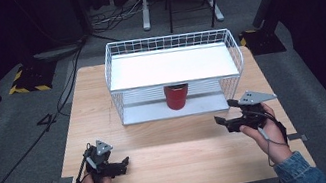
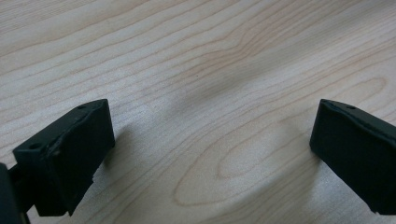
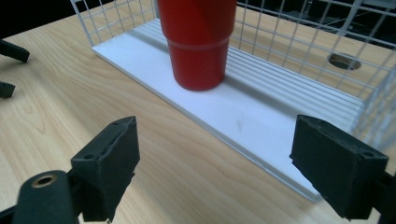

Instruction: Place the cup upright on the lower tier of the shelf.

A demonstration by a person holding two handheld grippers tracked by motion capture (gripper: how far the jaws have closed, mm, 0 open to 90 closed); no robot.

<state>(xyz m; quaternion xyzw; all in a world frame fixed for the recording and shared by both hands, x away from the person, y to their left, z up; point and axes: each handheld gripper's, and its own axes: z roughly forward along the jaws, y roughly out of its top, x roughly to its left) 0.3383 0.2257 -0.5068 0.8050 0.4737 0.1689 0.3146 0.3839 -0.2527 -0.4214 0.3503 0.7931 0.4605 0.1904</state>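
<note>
A pale wood table (image 1: 174, 140) stands on grey carpet in a dark room, with cables and chair legs on the floor beyond it at twelve o'clock.

At seven o'clock on the table in the high view, the left gripper (image 1: 124, 164) rests low over the wood in the person's hand, pointing towards three o'clock. Its own view looks down on bare wood grain, with its jaws (image 2: 205, 154) standing wide apart and nothing between them; the high view is too small to show that gap.

At the table's middle, towards twelve o'clock, stands a white wire rack (image 1: 174, 72) with two shelves. A red cup (image 1: 176, 96) stands upright on the lower shelf, half hidden under the upper shelf in the high view. The right gripper view shows the cup (image 3: 198, 42) plainly, on the white shelf (image 3: 261, 116).

At four o'clock, the right gripper (image 1: 219, 120) is held just in front of the rack, apart from the cup. Its view shows its jaws (image 3: 215, 163) spread apart and empty.
</note>
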